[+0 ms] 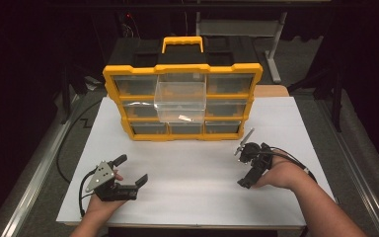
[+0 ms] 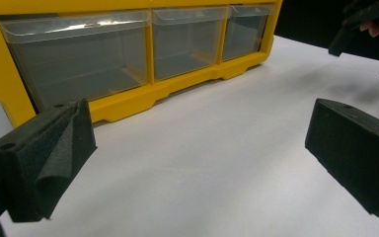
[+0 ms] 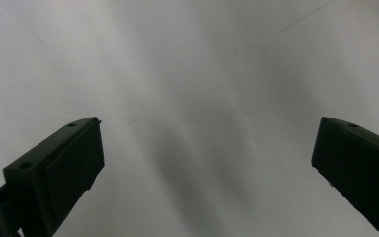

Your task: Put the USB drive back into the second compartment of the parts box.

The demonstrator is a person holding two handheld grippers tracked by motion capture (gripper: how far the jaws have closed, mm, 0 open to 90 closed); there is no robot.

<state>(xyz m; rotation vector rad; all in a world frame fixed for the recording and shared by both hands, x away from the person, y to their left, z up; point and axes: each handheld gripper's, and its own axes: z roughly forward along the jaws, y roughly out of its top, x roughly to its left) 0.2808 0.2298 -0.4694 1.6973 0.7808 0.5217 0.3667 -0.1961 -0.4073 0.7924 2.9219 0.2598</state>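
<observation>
A yellow organizer box [image 1: 182, 101] with a yellow handle stands upright at the far middle of the white table [image 1: 197, 192]. Its front holds rows of clear drawers. One clear drawer [image 1: 180, 101] in the middle column is pulled well out toward the near side, and a small pale item [image 1: 184, 117] lies on its floor; what it is cannot be told.

The left gripper [image 1: 128, 170] rests on the near left part of the table, held in the person's left hand [image 1: 101, 203]. Its jaws are spread wide with nothing between them. In the left gripper view the gripper [image 2: 197, 148] faces the bottom row of clear drawers [image 2: 143, 49], which sit just beyond the jaws, and bare white table lies between them.

The right gripper [image 1: 243, 165] is on the near right part of the table, held in the right hand [image 1: 281, 175], well apart from the box and tilted down toward the table. In the right gripper view its jaws [image 3: 205, 163] are spread wide over bare white surface, gripping nothing. Both grippers are well clear of the pulled-out drawer.
</observation>
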